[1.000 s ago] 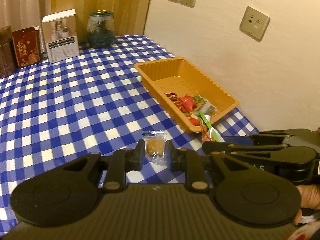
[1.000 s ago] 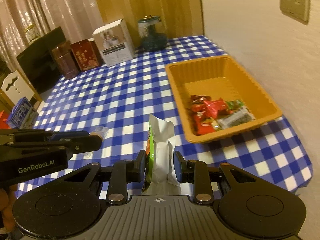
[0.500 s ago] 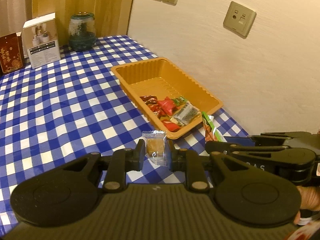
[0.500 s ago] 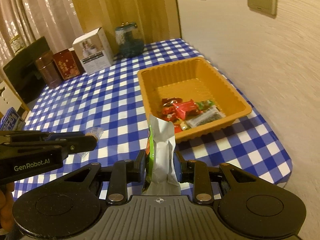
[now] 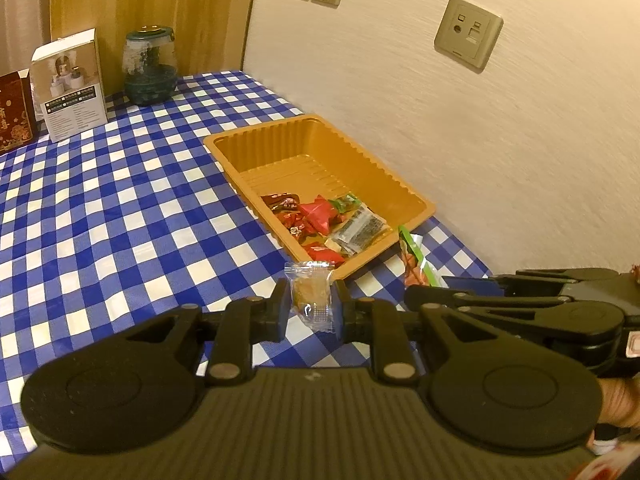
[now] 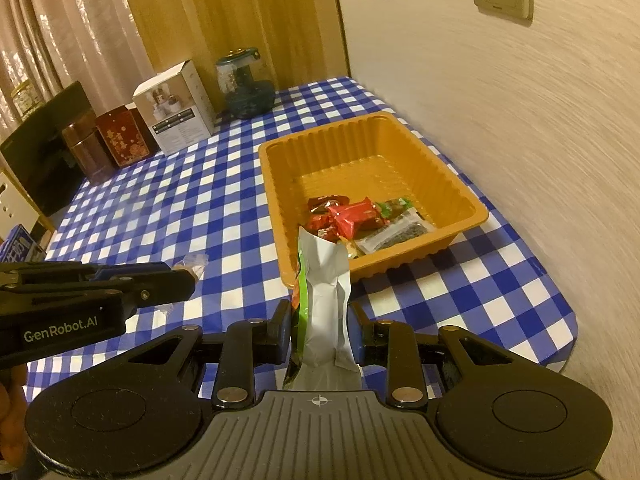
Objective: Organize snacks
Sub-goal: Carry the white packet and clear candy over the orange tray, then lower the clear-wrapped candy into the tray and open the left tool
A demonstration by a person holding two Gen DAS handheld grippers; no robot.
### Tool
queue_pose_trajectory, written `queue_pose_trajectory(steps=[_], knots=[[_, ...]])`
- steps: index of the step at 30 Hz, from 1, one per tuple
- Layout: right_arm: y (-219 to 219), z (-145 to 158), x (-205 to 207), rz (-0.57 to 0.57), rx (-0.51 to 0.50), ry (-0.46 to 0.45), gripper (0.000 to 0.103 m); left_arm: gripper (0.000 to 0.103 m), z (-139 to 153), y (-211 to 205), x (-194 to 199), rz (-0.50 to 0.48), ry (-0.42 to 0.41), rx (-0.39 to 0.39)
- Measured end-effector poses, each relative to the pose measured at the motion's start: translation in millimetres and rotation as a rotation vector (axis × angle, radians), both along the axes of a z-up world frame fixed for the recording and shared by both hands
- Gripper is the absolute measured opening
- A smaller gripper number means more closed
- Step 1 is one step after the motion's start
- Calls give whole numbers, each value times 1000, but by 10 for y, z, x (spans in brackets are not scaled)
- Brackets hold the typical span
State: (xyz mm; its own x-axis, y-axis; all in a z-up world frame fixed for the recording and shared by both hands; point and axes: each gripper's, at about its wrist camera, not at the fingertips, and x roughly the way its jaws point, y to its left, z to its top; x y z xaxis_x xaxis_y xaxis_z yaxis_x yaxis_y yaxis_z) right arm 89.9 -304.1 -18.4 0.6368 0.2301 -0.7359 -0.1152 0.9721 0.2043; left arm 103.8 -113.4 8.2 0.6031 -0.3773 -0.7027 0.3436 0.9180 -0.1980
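Note:
An orange tray [image 5: 412,196] [image 6: 464,196] stands on the checked cloth beside the wall, with several wrapped snacks [image 5: 324,224] [image 6: 360,220] piled at its near end. My left gripper [image 5: 310,300] is shut on a small clear-wrapped pastry [image 5: 310,292], held above the cloth just short of the tray's near corner. My right gripper [image 6: 320,320] is shut on an upright silver-and-green snack pouch [image 6: 324,292], close to the tray's near rim. In the left wrist view the pouch [image 5: 412,256] shows to the right; in the right wrist view the pastry [image 6: 192,262] shows to the left.
At the back of the table [image 5: 100,220] stand a white box [image 5: 70,88] [image 6: 176,108], a dark glass jar [image 5: 150,68] [image 6: 244,84] and red-brown tins [image 6: 116,140]. The wall [image 5: 480,140] runs along the tray's far side. The table edge [image 6: 560,344] lies near right.
Both grippers have swung toward the tray with their snacks still held; the tray now sits nearer the middle of each view. Neither grip has changed.

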Motion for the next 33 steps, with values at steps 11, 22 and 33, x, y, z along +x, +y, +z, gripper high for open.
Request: queue_pose_trajectory(steps=[11, 22, 33], knots=[[-77, 15, 64, -19, -4, -5, 30, 19, -6, -79, 103, -5, 2, -12], [-149, 23, 180, -25, -15, -14, 30, 19, -3, -196, 257, -14, 1, -23], [-267, 53, 398, -29, -32, -24, 30, 19, -32, -305, 460, -22, 2, -29]])
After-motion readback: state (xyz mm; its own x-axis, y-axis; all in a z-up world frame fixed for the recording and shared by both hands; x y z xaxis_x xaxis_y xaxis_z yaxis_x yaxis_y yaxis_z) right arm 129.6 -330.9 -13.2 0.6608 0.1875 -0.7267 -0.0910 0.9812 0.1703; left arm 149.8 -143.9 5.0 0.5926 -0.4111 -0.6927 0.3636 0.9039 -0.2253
